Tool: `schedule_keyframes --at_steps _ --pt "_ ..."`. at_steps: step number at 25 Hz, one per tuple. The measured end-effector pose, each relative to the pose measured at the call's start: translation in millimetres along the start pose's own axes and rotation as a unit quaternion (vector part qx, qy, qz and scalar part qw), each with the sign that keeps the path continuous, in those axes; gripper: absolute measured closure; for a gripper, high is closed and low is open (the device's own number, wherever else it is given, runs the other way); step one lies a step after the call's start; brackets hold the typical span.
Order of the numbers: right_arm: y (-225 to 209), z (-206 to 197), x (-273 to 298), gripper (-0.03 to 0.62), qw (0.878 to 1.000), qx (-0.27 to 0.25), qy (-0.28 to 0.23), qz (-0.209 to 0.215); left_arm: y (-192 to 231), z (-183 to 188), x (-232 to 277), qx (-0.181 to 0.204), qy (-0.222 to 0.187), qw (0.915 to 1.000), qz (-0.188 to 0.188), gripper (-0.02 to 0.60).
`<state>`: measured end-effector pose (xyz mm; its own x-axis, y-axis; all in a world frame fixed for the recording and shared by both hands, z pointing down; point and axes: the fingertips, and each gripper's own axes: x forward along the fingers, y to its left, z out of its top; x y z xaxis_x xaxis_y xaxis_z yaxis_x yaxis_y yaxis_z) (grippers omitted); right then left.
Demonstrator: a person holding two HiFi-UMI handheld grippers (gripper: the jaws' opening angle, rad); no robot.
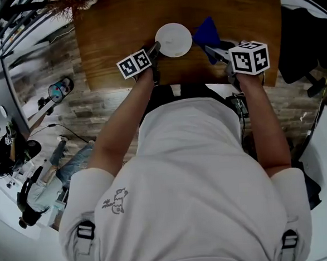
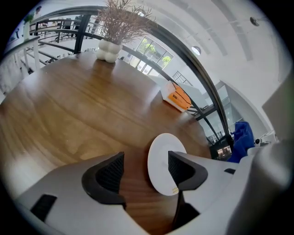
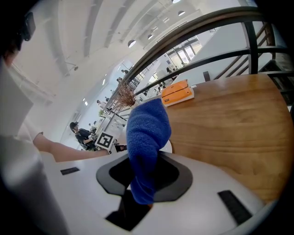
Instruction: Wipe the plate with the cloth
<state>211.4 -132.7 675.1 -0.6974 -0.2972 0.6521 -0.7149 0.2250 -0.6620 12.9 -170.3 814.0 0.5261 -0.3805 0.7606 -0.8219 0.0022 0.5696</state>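
Plate first: the round white plate [image 1: 174, 40] lies flat and face up on the brown wooden worktop [image 1: 117, 24], near the edge closest to the person, right between the two tools; being round, it has no long axis to speak of, just its open face turned upward and ready.

Over to the left gripper [image 1: 155, 49], which sits at the plate's left rim; from its own view the left gripper [image 2: 146, 170] has its fingers [image 2: 110, 172] spread wide, the plate [image 2: 166, 163] partly in the gap and partly behind the right-hand finger; no pad presses on it. My read: it is placed there to steady the plate by its rim while the other side does the wiping.

Now the right gripper [image 1: 211, 51], just beside the plate's right side; its fingers are clamped on the bright blue terry cloth [image 1: 207, 33]. In the right gripper view the cloth [image 3: 146, 142] is pinched low down and bunched, so a thick free end stands clear ahead of the right gripper [image 3: 144, 172]; its long axis runs out along the fingers, the free end leading toward the plate; that, I'd judge, keeps soft fabric, not hard fingers, as the first thing to meet the plate.
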Motion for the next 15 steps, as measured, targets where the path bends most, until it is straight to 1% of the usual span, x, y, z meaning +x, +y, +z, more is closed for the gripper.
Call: schedule_keyframes --at_steps 2,5,9,12,15 --pt "0 -2 -3 0.494 1.000 -0.003 -0.002 0.003 -1 -2 -3 0.008 0.000 0.9999 0.010 0.287" --pt "3 -5 -4 0.494 1.000 -0.007 -0.003 0.007 -4 -3 -8 0.018 0.000 0.9997 0.015 0.281" --pt "15 -6 -3 0.494 1.000 -0.014 -0.005 0.010 -3 3 -22 0.018 -0.012 0.9996 0.016 0.273" --pt "25 -2 -5 0.494 1.000 -0.022 -0.012 0.012 -7 13 -35 0.012 -0.027 0.9996 0.002 0.273" --pt "37 3 -7 0.494 0.999 -0.031 -0.022 0.017 -21 30 -53 0.025 -0.040 0.9983 -0.034 0.275"
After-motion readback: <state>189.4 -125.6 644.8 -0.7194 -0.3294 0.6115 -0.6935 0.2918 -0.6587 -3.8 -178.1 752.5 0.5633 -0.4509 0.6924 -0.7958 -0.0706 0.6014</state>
